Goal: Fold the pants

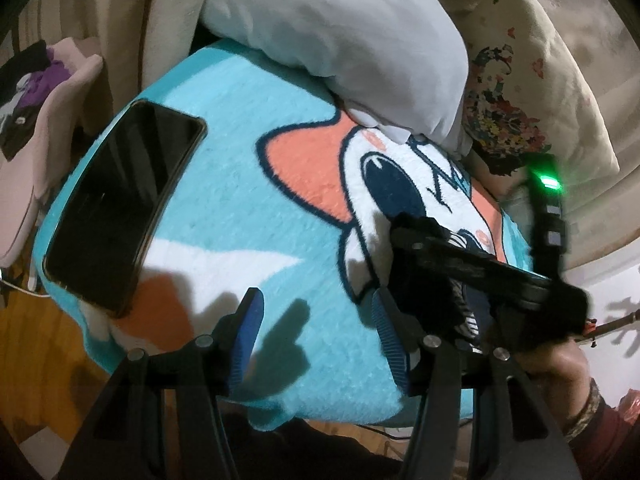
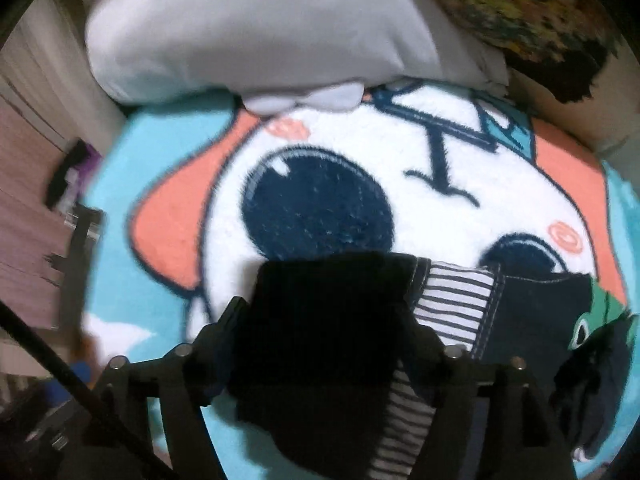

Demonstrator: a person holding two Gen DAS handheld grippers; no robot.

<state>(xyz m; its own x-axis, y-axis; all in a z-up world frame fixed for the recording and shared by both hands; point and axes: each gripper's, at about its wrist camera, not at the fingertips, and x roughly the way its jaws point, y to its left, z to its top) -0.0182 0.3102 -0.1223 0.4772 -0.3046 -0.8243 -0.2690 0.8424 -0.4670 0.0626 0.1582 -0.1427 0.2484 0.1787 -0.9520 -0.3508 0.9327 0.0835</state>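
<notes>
The pants (image 2: 532, 312) are small, dark navy with a black-and-white striped lining and a green patch. They lie bunched on a blue cartoon blanket (image 2: 360, 200). My right gripper (image 2: 324, 336) is shut on a dark fold of the pants and holds it up in front of the camera. In the left wrist view the right gripper (image 1: 432, 248) hangs over the blanket with striped cloth (image 1: 466, 312) beneath it. My left gripper (image 1: 316, 336) is open and empty, just left of the right gripper, above the blanket (image 1: 240, 200).
A black phone (image 1: 120, 200) lies on the blanket's left part. A grey pillow (image 1: 340, 40) rests on the blanket's far edge, with a floral pillow (image 1: 520, 100) to its right. Clothes (image 1: 32, 88) are piled at the far left. Wooden floor (image 1: 40, 340) shows below left.
</notes>
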